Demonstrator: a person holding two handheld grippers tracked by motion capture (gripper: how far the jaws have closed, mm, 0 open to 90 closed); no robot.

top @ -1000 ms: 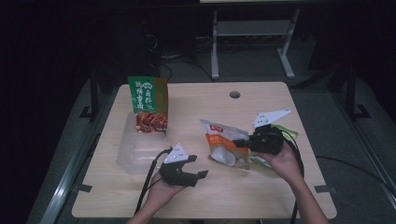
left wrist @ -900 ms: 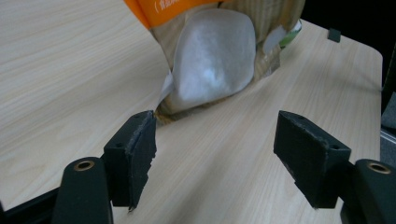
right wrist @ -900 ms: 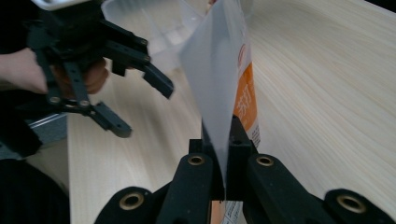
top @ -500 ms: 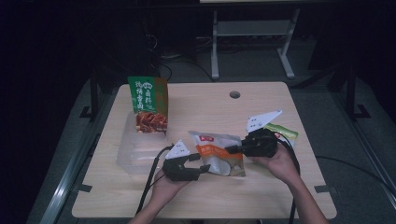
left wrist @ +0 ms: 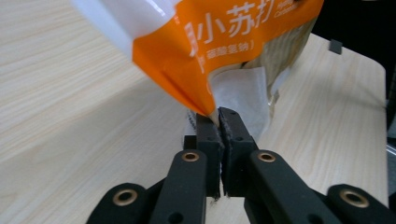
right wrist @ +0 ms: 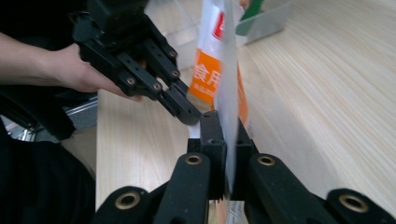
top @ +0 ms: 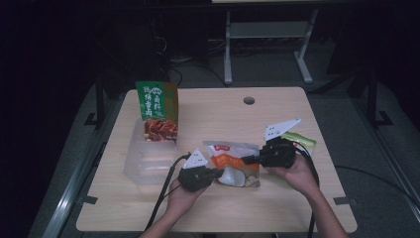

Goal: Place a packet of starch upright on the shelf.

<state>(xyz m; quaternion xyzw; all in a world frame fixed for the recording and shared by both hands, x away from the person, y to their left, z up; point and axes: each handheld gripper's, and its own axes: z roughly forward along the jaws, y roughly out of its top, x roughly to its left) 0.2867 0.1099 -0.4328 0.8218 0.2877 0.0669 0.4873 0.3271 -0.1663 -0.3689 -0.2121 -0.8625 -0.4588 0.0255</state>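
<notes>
Here the left claw [top: 218, 173] has just been closing and is now clenched on the lower corner of the orange and white bag [top: 233, 163], the thin edge of the packet pinched between its black jaws, as the left gripper view shows close up [left wrist: 219, 116]. The right claw [top: 246, 159] is clamped on the bag's opposite, white edge, its jaws pressed flat against the film [right wrist: 224, 126]. Between the two the bag hangs just above the worktop [top: 208, 114], near its front middle. To the left stands a clear plastic bin [top: 148, 161] with a green snack packet [top: 157, 111] leaning upright at its far end. A small green packet [top: 299, 140] lies on the worktop just behind the right hand [top: 297, 171].
</notes>
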